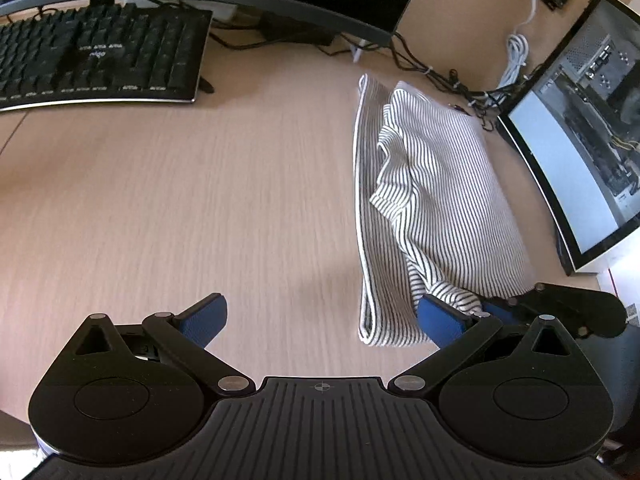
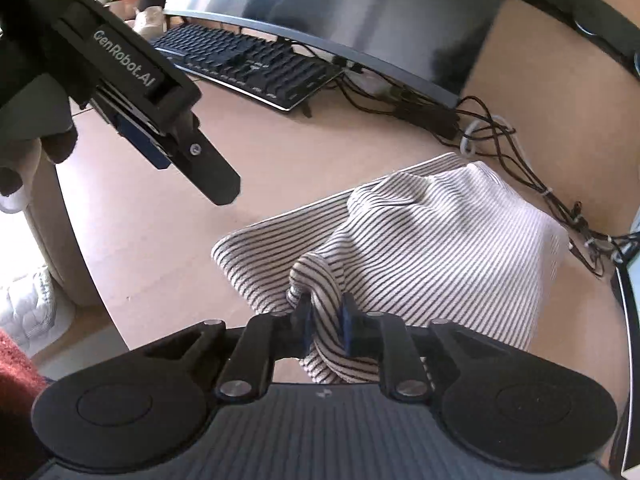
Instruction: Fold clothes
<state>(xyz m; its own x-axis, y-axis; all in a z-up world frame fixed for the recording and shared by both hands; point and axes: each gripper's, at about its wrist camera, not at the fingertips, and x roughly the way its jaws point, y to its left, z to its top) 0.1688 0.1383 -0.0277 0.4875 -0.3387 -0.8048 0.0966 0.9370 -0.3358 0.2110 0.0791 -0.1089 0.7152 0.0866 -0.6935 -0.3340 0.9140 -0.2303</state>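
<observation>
Black-and-white striped knit garment [image 1: 436, 184]: partly folded, lying on the pale wooden desk [image 1: 180, 184], right of centre. Right gripper [image 2: 326, 322]: clenched on a near bunched corner. Left gripper [image 1: 320, 320]: spread, empty. Corner best carried across evenly, fabric kept taut.

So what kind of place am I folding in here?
Looks like an office or home computer desk: a keyboard and curved monitor sit at the back, with a cable tangle beside the striped garment on the wooden desktop.
</observation>
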